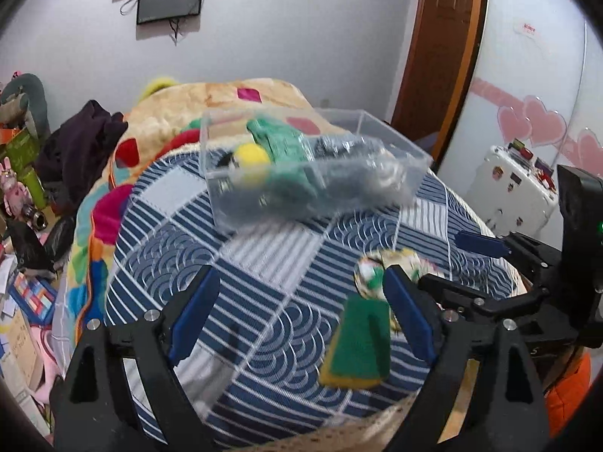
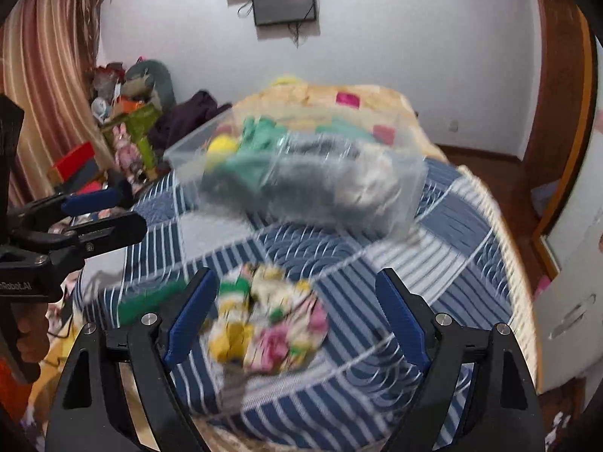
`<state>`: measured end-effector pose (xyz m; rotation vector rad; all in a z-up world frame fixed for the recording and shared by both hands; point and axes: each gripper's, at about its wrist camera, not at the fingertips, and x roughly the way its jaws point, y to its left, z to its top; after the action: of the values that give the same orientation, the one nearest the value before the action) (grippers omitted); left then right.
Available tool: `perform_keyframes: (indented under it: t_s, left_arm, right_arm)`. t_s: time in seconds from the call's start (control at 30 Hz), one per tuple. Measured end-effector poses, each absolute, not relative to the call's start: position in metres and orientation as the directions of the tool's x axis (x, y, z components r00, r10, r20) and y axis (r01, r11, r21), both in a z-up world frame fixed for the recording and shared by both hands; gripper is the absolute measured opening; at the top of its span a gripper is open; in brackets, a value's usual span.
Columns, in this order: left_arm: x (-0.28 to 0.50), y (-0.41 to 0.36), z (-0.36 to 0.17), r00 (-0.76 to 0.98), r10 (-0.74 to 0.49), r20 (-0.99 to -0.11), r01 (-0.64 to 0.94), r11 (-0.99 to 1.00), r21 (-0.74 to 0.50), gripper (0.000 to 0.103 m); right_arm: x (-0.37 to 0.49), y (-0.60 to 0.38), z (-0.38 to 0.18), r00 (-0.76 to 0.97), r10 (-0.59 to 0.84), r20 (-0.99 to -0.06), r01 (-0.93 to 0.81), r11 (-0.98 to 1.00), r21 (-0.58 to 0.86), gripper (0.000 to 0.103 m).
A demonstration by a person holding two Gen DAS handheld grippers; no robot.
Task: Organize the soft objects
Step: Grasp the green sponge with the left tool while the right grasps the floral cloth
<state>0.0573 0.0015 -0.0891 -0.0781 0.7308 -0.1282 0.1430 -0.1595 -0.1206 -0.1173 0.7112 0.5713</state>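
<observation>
A clear plastic box (image 1: 316,165) (image 2: 301,180) stands on the blue patterned bedspread and holds a yellow ball (image 1: 251,158), green cloth and grey-white cloth. A green and yellow sponge (image 1: 358,342) lies near my left gripper (image 1: 301,316), which is open and empty; the sponge lies just inside its right finger. A crumpled floral cloth (image 2: 267,324) (image 1: 380,267) lies between the open fingers of my right gripper (image 2: 294,316), untouched. The sponge also shows green in the right wrist view (image 2: 150,297). The right gripper appears in the left wrist view (image 1: 478,248).
A colourful blanket (image 1: 226,98) and dark clothing (image 1: 79,139) lie at the bed's far end. Cluttered toys and boxes (image 1: 22,196) fill the left floor. A white suitcase (image 1: 516,188) and a wardrobe stand on the right.
</observation>
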Motion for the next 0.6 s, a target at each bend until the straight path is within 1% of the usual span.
perform_keyframes:
  t_s: [0.27,0.3,0.33,0.37,0.4,0.43,0.47,0.53,0.57,0.6]
  left_arm:
    - [0.051,-0.007,-0.110,0.690,-0.173,-0.703,0.102,0.985,-0.142,0.089]
    - [0.051,-0.009,-0.112,0.685,-0.178,-0.706,0.104,0.984,-0.147,0.089]
    - [0.051,-0.010,-0.115,0.681,-0.183,-0.709,0.102,0.983,-0.155,0.089]
    - [0.052,-0.011,-0.117,0.676,-0.191,-0.712,0.104,0.981,-0.164,0.089]
    - [0.052,-0.013,-0.118,0.672,-0.199,-0.713,0.108,0.979,-0.171,0.086]
    - [0.053,-0.014,-0.120,0.670,-0.207,-0.713,0.111,0.977,-0.179,0.079]
    - [0.055,-0.016,-0.122,0.664,-0.213,-0.717,0.115,0.976,-0.183,0.076]
    - [0.058,-0.020,-0.126,0.654,-0.220,-0.724,0.122,0.975,-0.186,0.062]
    - [0.060,-0.021,-0.128,0.647,-0.231,-0.727,0.127,0.972,-0.196,0.058]
    - [0.061,-0.022,-0.129,0.639,-0.244,-0.729,0.133,0.969,-0.208,0.051]
  right_arm:
    - [0.142,-0.156,-0.135,0.537,0.497,-0.682,-0.563,0.813,0.149,0.083]
    - [0.140,-0.155,-0.139,0.531,0.497,-0.686,-0.565,0.811,0.151,0.079]
    - [0.140,-0.154,-0.141,0.524,0.498,-0.691,-0.568,0.809,0.151,0.072]
    - [0.139,-0.153,-0.144,0.518,0.496,-0.697,-0.572,0.807,0.148,0.068]
    - [0.139,-0.151,-0.147,0.514,0.489,-0.705,-0.576,0.806,0.138,0.063]
    - [0.140,-0.149,-0.150,0.518,0.474,-0.712,-0.577,0.808,0.118,0.056]
    - [0.139,-0.149,-0.152,0.517,0.468,-0.717,-0.578,0.808,0.110,0.052]
    - [0.139,-0.149,-0.152,0.531,0.458,-0.713,-0.580,0.810,0.088,0.041]
    - [0.138,-0.149,-0.152,0.533,0.461,-0.710,-0.582,0.809,0.088,0.036]
    - [0.139,-0.150,-0.151,0.532,0.463,-0.709,-0.583,0.808,0.091,0.029]
